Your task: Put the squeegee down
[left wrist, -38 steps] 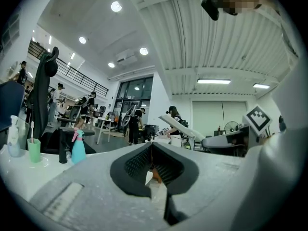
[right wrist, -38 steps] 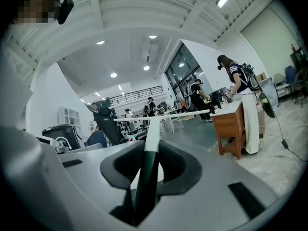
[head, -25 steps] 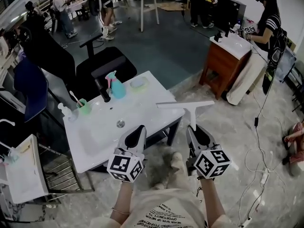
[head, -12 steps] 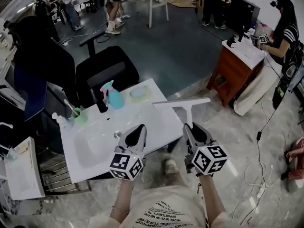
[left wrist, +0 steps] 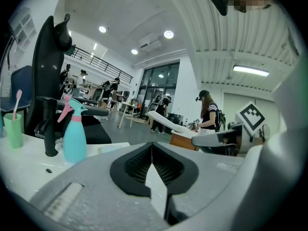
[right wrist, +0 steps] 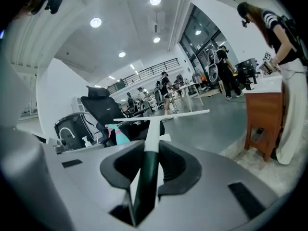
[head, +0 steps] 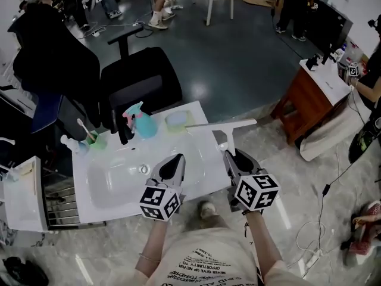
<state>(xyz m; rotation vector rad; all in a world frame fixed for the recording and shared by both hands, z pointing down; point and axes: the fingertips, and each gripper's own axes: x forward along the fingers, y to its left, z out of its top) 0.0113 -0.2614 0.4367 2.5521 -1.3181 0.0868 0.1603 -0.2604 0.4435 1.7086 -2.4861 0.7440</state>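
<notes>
The squeegee [head: 220, 126] is white with a long flat blade and a dark green grip. My right gripper [head: 228, 154] is shut on that grip, and the blade stands crosswise above the right rear part of the white sink top [head: 196, 154]. In the right gripper view the squeegee handle [right wrist: 152, 131] runs straight out from between the jaws to the blade. My left gripper [head: 176, 159] hovers over the sink top's front edge, shut with nothing in it. In the left gripper view the squeegee blade [left wrist: 166, 122] shows at the right, beyond the closed left gripper [left wrist: 152, 150].
On the sink top stand a teal spray bottle [head: 144, 123], a black faucet [head: 124, 130], a green cup with a toothbrush [head: 95, 139] and a soap dish [head: 177, 120]. A black office chair [head: 140, 79] is behind, a wooden cabinet [head: 309, 94] at the right.
Both grippers have moved left and forward over the sink top. The squeegee blade, earlier beyond the top's right corner, now hangs over its right rear part.
</notes>
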